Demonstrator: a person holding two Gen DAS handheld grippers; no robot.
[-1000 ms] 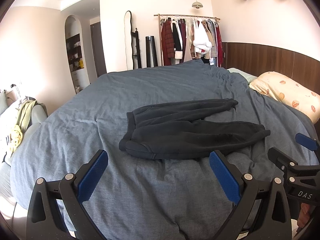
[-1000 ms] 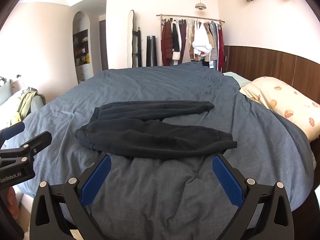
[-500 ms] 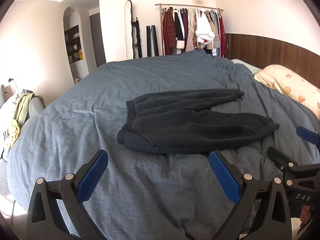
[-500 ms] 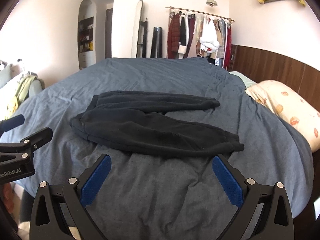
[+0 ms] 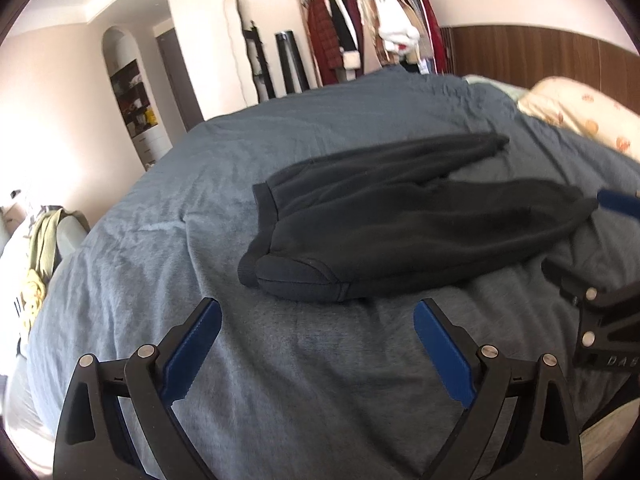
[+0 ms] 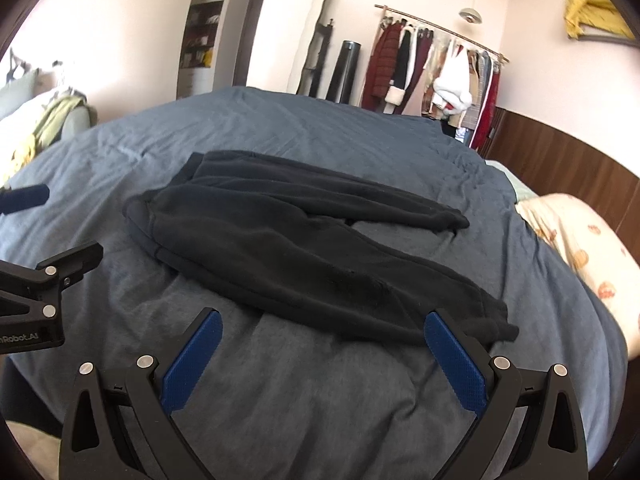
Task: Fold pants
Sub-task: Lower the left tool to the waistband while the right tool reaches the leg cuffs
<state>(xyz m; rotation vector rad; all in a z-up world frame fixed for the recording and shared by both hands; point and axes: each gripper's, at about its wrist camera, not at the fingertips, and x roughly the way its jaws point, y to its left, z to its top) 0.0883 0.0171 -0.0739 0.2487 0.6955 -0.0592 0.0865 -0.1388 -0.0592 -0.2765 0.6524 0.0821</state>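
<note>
Bare duvet lies open before the pants.

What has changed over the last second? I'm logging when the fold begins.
Both claws, left and right, moved in toward the black pants, tilting apart; both remain open, gripping nothing. The pants lie unmoved on the blue duvet, legs still splayed.

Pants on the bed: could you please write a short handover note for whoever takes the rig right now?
Left hand-held gripper: open, empty, above the duvet just short of the waistband.
Right hand-held gripper: open, empty, near the cuff of the near leg.
Pants: flat on the duvet, waistband to the left, legs spread apart to the right.
Done: pants laid out; no fold visible.
Left: bring the legs together, then fold.
</note>
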